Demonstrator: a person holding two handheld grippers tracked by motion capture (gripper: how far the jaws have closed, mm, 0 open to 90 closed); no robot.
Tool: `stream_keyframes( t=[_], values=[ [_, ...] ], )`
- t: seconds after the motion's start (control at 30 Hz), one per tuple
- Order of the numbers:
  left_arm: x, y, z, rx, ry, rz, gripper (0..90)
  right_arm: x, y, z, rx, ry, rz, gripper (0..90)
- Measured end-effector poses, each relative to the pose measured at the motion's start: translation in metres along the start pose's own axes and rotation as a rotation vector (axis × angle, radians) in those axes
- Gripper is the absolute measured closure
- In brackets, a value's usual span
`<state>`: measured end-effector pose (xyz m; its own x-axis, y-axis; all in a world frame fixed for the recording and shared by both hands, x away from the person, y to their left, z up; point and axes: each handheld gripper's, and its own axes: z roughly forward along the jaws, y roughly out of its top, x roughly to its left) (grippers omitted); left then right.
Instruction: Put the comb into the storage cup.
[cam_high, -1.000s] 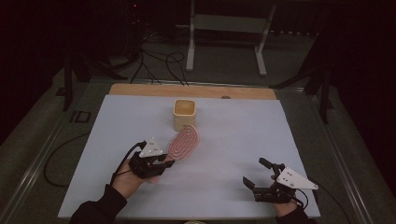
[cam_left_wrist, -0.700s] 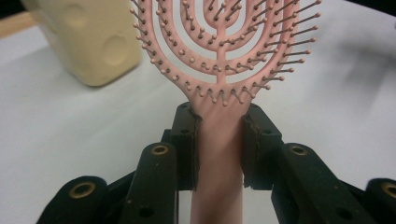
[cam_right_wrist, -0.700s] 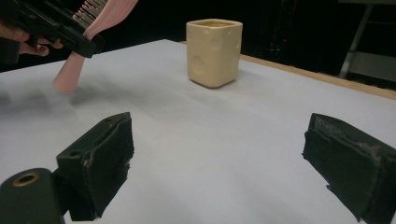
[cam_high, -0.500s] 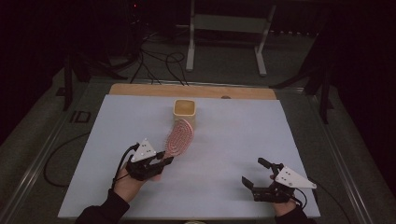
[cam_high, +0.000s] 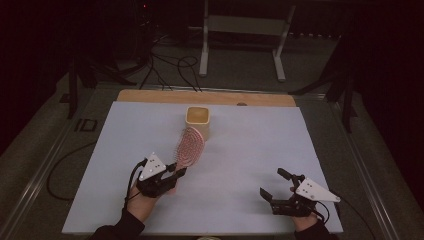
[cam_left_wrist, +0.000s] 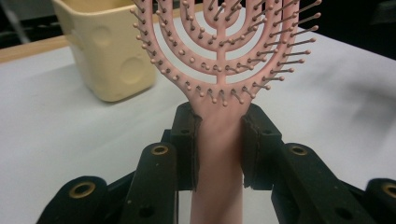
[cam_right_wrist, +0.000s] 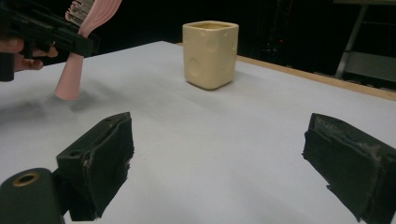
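The work surface is a white table (cam_high: 250, 165) with a light wooden strip (cam_high: 150, 96) along its far edge. A small dark spot (cam_high: 242, 104) sits on that strip, right of centre. A metal rail (cam_high: 45, 170) runs along the table's left side, with a small dark square fitting (cam_high: 86, 124) lying beside it near the far left corner. Black cables (cam_high: 170, 67) loop across the grey floor beyond the table. A light-coloured metal stand (cam_high: 240, 35) with two upright legs rests on that floor, behind the table's far edge. The background is dark.
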<state>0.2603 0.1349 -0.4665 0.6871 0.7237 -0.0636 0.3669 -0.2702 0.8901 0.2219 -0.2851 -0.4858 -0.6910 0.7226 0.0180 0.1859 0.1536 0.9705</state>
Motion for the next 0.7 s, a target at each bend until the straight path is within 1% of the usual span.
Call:
stream_keyframes(
  t=[0.07, 0.17, 0.27, 0.3, 0.33, 0.37, 0.4, 0.43, 0.47, 0.53, 0.6, 0.67, 0.7],
  values=[
    [-0.003, -0.001, 0.002, 0.001, 0.013, -0.001, 71.0, -0.001, 0.0, 0.0, 0.003, -0.008, 0.007, 8.3],
    [-0.005, -0.003, 0.005, 0.004, 0.01, 0.004, 71.0, -0.001, 0.001, -0.001, 0.009, -0.016, 0.002, 8.3],
    [-0.006, -0.005, 0.007, -0.004, 0.015, 0.003, 71.0, 0.0, 0.002, 0.0, 0.018, -0.02, 0.017, 8.4],
    [-0.006, -0.006, 0.007, -0.002, 0.012, 0.004, 71.0, 0.0, 0.003, 0.0, 0.023, -0.028, 0.012, 8.4],
    [-0.007, -0.007, 0.007, -0.013, 0.021, 0.002, 71.0, 0.002, 0.006, 0.0, 0.045, -0.055, 0.014, 8.4],
    [-0.006, -0.008, 0.007, -0.021, 0.016, 0.006, 71.0, 0.004, 0.009, 0.0, 0.037, -0.049, 0.031, 8.4],
    [-0.006, -0.008, 0.006, -0.026, 0.012, 0.001, 71.0, 0.005, 0.012, -0.001, 0.032, -0.046, 0.037, 8.4],
    [-0.005, -0.008, 0.006, -0.03, 0.02, 0.005, 71.0, 0.008, 0.016, -0.001, 0.039, -0.052, 0.029, 8.3],
    [-0.005, -0.008, 0.006, -0.032, 0.017, 0.0, 71.0, 0.009, 0.019, -0.001, 0.04, -0.058, 0.029, 8.3],
    [-0.005, -0.008, 0.005, -0.033, 0.022, -0.002, 71.0, 0.012, 0.025, 0.001, 0.044, -0.045, 0.052, 8.3],
    [-0.005, -0.009, 0.005, -0.028, 0.02, 0.002, 71.0, 0.015, 0.031, 0.004, 0.06, -0.058, 0.044, 8.3],
    [-0.004, -0.009, 0.004, -0.034, 0.021, 0.0, 71.0, 0.018, 0.037, 0.007, 0.074, -0.051, 0.044, 8.3],
    [-0.004, -0.009, 0.003, -0.035, 0.021, -0.001, 71.0, 0.019, 0.041, 0.008, 0.078, -0.059, 0.041, 8.3]
  ],
)
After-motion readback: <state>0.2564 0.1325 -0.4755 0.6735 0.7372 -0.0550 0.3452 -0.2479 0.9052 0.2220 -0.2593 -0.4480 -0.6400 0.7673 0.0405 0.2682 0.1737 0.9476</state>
